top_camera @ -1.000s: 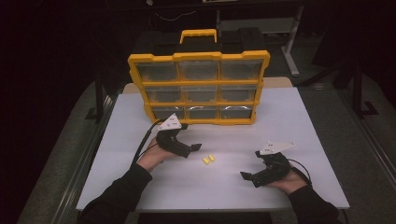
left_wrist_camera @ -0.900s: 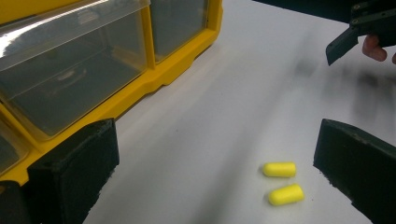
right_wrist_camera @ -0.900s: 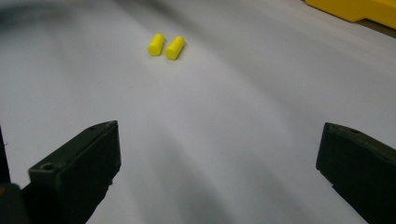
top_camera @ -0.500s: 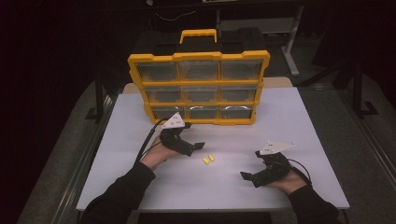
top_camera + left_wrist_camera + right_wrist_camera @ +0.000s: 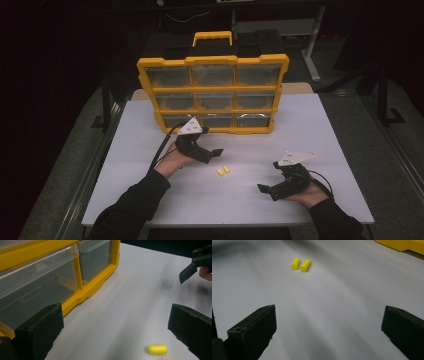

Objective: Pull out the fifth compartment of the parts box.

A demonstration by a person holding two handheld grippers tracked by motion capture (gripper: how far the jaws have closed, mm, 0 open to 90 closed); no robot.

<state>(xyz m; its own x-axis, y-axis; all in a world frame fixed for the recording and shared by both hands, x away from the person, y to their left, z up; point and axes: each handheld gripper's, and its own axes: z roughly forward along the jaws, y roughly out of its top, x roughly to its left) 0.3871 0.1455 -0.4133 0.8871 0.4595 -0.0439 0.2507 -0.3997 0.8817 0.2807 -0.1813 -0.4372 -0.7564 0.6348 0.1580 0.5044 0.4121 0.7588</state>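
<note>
Two small yellow foam plugs lie side by side on the white table. My left gripper hovers just left of them, its jaws open and empty. In the left gripper view one plug lies low between the jaws, nearer the right one. My right gripper rests near the front right, also open and empty, pointing left toward the plugs. Ahead of it in the right gripper view, both plugs lie apart from the jaws.
A yellow organizer case with clear drawers stands upright at the back of the table, close behind my left gripper; its lower drawers show at the left. The person's forearms come in from the front edge.
My left gripper has shifted slightly to the right, closer to the plugs. The right gripper and the plugs have stayed put.
</note>
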